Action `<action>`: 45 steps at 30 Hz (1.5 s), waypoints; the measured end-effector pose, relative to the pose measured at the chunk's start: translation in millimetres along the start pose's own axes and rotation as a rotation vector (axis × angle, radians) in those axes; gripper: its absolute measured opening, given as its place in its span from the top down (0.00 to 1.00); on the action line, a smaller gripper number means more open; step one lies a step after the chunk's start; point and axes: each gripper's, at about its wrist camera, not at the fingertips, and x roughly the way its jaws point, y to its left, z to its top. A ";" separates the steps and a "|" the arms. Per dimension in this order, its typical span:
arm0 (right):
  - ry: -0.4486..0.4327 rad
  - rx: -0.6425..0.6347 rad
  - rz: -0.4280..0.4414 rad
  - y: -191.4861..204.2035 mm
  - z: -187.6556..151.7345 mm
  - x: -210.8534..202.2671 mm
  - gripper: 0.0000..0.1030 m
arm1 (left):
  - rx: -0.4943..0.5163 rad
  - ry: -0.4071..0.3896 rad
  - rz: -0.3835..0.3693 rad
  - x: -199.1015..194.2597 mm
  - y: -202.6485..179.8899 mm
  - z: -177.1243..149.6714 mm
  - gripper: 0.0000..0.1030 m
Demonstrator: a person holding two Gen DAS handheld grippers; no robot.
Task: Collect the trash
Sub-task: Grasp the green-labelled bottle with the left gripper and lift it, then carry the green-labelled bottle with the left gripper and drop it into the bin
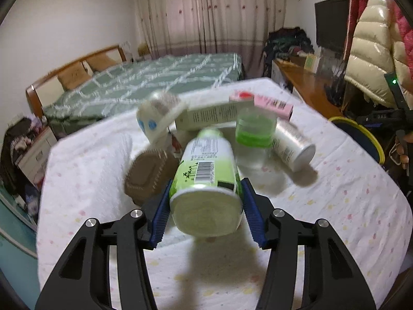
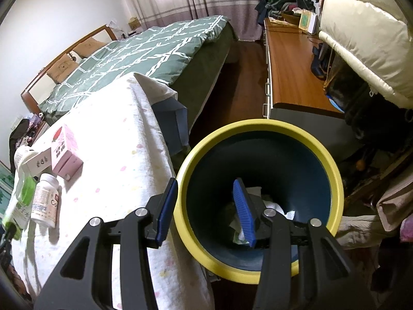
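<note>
The left gripper pinches the base of a green-labelled bottle lying on the white spotted cloth. Beyond it lie a white pill bottle, a pink box and a brown brush. The right gripper grips the yellow rim of the bin, just right of the table.

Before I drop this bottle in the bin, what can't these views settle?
- Left wrist view: the green-label bottle in the left gripper hides the cloth under it; motion blur smears its print.
- Right wrist view: the right gripper straddles the bin wall, and its inner finger covers part of the white scraps at the bottom.
</note>
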 end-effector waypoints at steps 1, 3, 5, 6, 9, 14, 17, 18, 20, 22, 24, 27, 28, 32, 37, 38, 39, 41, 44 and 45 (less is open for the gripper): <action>-0.006 -0.003 -0.001 0.3 -0.2 -2.9 0.58 | -0.004 -0.013 0.003 -5.2 1.3 2.7 0.49; -0.014 -0.006 0.001 0.5 -0.8 -8.0 0.58 | -0.017 -0.038 0.002 -15.4 3.2 8.4 0.49; -0.022 -0.009 0.002 0.6 -1.6 -12.8 0.58 | -0.019 -0.054 0.005 -23.0 3.2 12.9 0.50; -0.025 -0.010 0.001 0.2 -1.8 -14.5 0.58 | -0.015 -0.063 0.008 -27.2 3.2 16.3 0.50; -0.034 -0.012 0.003 -1.3 -2.2 -19.6 0.58 | -0.003 -0.089 0.008 -41.1 1.2 21.6 0.50; -0.039 -0.011 0.013 -3.2 -4.3 -23.8 0.58 | 0.004 -0.110 -0.013 -56.9 -6.1 32.7 0.50; -0.040 -0.015 0.020 -4.2 -5.2 -25.3 0.58 | 0.013 -0.115 -0.017 -62.9 -12.1 35.1 0.50; -0.041 -0.015 0.021 -4.8 -5.6 -25.9 0.58 | 0.017 -0.116 -0.019 -65.1 -14.9 36.0 0.50; -0.043 -0.015 0.025 -6.7 -6.5 -27.5 0.58 | 0.022 -0.115 -0.026 -68.9 -20.0 38.0 0.50; -0.046 -0.012 0.029 -8.8 -6.8 -29.0 0.58 | 0.027 -0.114 -0.033 -70.6 -24.3 40.3 0.50; -0.049 -0.009 0.031 -11.7 -7.7 -30.6 0.58 | 0.034 -0.110 -0.036 -71.7 -30.1 41.2 0.50; -0.050 -0.003 0.037 -16.9 -8.9 -31.9 0.58 | 0.046 -0.102 -0.041 -67.9 -38.3 42.4 0.50; -0.050 -0.001 0.038 -19.2 -9.6 -32.0 0.58 | 0.048 -0.112 -0.033 -67.1 -40.5 42.1 0.50; -0.044 0.003 0.045 -24.7 -12.7 -30.3 0.58 | 0.043 -0.124 -0.020 -62.9 -43.0 44.1 0.50; -0.036 0.000 0.059 -28.1 -15.4 -27.1 0.58 | 0.039 -0.115 -0.001 -56.6 -45.0 46.0 0.50; -0.034 0.000 0.063 -28.7 -15.9 -26.1 0.58 | 0.038 -0.108 0.001 -54.5 -45.2 45.8 0.50; -0.033 0.000 0.066 -29.1 -17.1 -26.0 0.58 | 0.037 -0.101 0.000 -52.0 -45.1 45.2 0.50; -0.032 -0.001 0.072 -29.6 -17.6 -25.4 0.58 | 0.033 -0.101 0.005 -50.9 -45.7 43.9 0.50; -0.034 -0.003 0.080 -31.9 -18.5 -25.7 0.58 | 0.013 -0.091 0.005 -49.9 -45.9 47.3 0.50; -0.035 -0.004 0.081 -32.4 -18.3 -26.3 0.58 | 0.001 -0.086 -0.020 -51.1 -46.8 49.7 0.50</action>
